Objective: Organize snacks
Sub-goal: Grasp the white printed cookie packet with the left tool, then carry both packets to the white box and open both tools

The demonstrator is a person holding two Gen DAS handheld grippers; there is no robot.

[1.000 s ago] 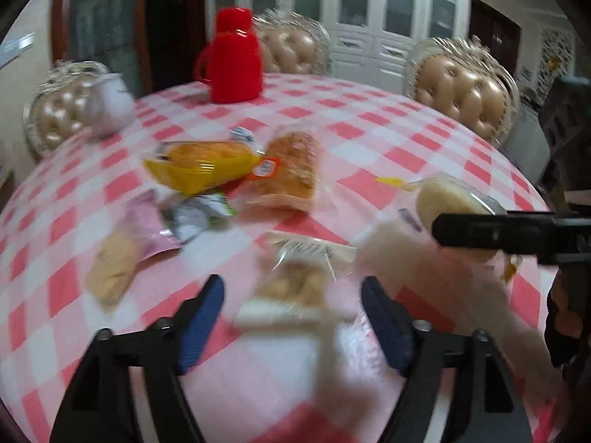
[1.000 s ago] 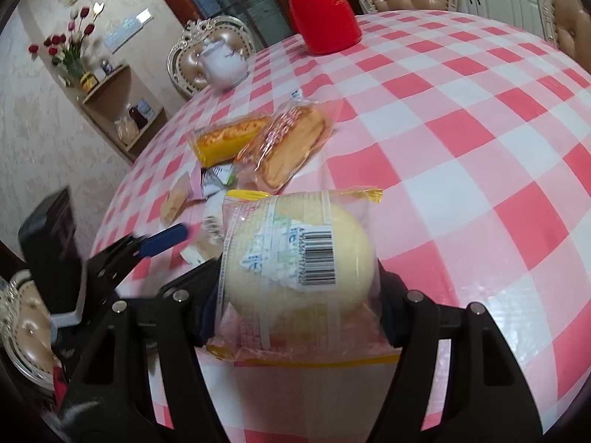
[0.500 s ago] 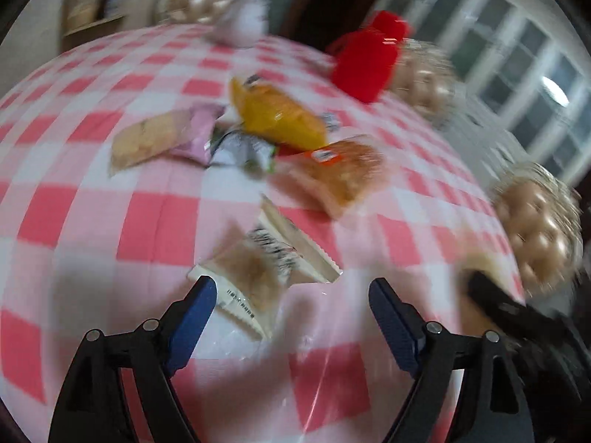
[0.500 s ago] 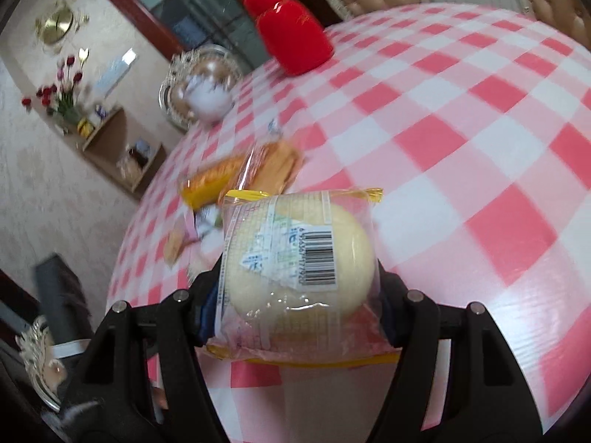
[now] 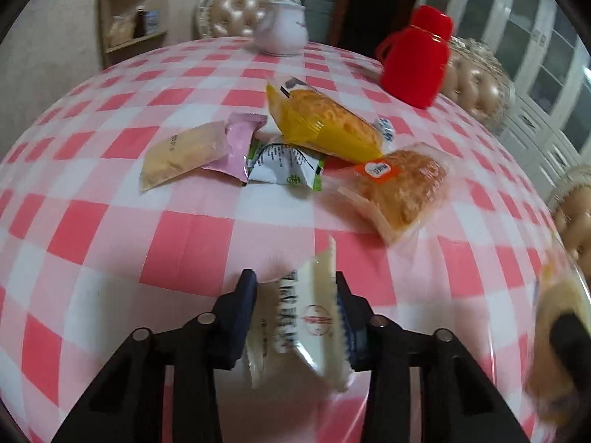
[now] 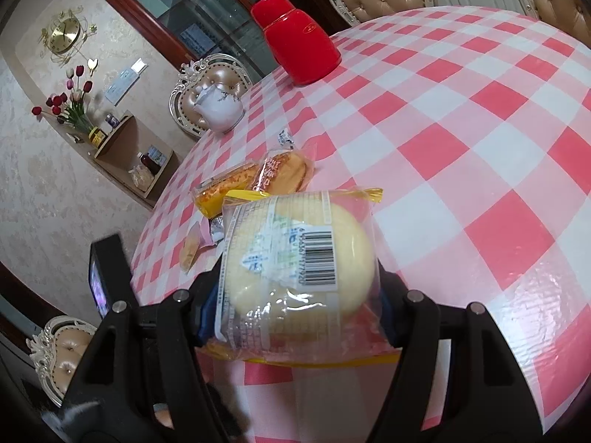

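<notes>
On the left wrist view, the left gripper [image 5: 295, 308] has its jaws closed narrowly on a white packet [image 5: 301, 323], clamped across its width and held clear of the tablecloth [image 5: 192, 243]. The packet is tilted, one sealed end pointing up and forward; the grip across the flat faces likely keeps the wrapper from slipping. Ahead lies the snack cluster: a beige packet [image 5: 181, 153] touching a pink packet [image 5: 242, 142], a green-white packet [image 5: 286, 166] beside it, a yellow pack [image 5: 325, 127] resting partly over these, and a clear bread pack [image 5: 400, 190] just right of them. A red flask [image 5: 415, 55] and a teapot [image 5: 282, 29] stand well behind the cluster. At the right edge a blurred shape, probably the right gripper with its load, enters the view.

On the right wrist view, the right gripper [image 6: 299, 288] has its jaws spread fairly wide and closed on a round bun [image 6: 295, 258] in clear wrap, barcode facing the camera. The bun fills the gap between the fingers, which explains the wide setting. It is held above the table edge, near the cluster. Both snacks are held off the table, apparently for placement with the group.
</notes>
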